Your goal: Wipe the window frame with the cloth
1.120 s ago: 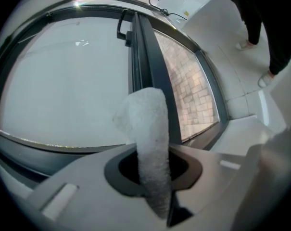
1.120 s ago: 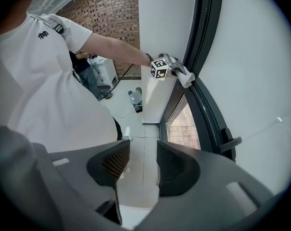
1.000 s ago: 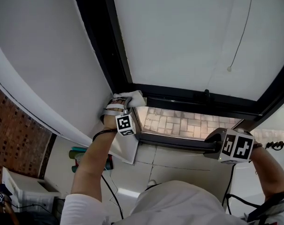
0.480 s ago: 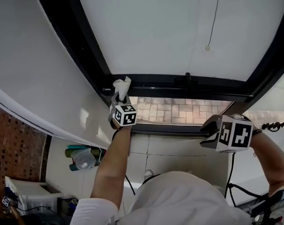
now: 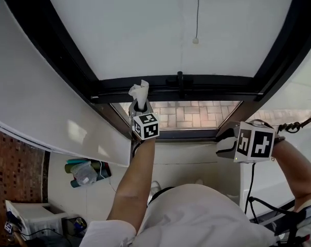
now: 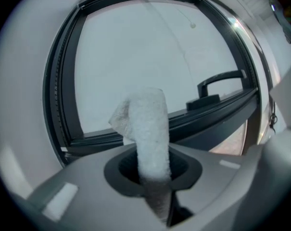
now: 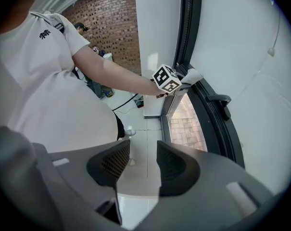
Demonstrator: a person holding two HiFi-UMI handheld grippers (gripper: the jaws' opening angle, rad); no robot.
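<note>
Left gripper [image 5: 140, 107] shifted right along window frame [image 5: 217, 84], clamping cloth [image 5: 140, 91], right gripper [image 7: 138, 161] empty

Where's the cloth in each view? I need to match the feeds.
Head view: cloth left of centre, in the left tool.
Left gripper view: cloth centre, between the jaws.
Right gripper view: cloth above and right of centre.
Shared landmark: window handle.
</note>
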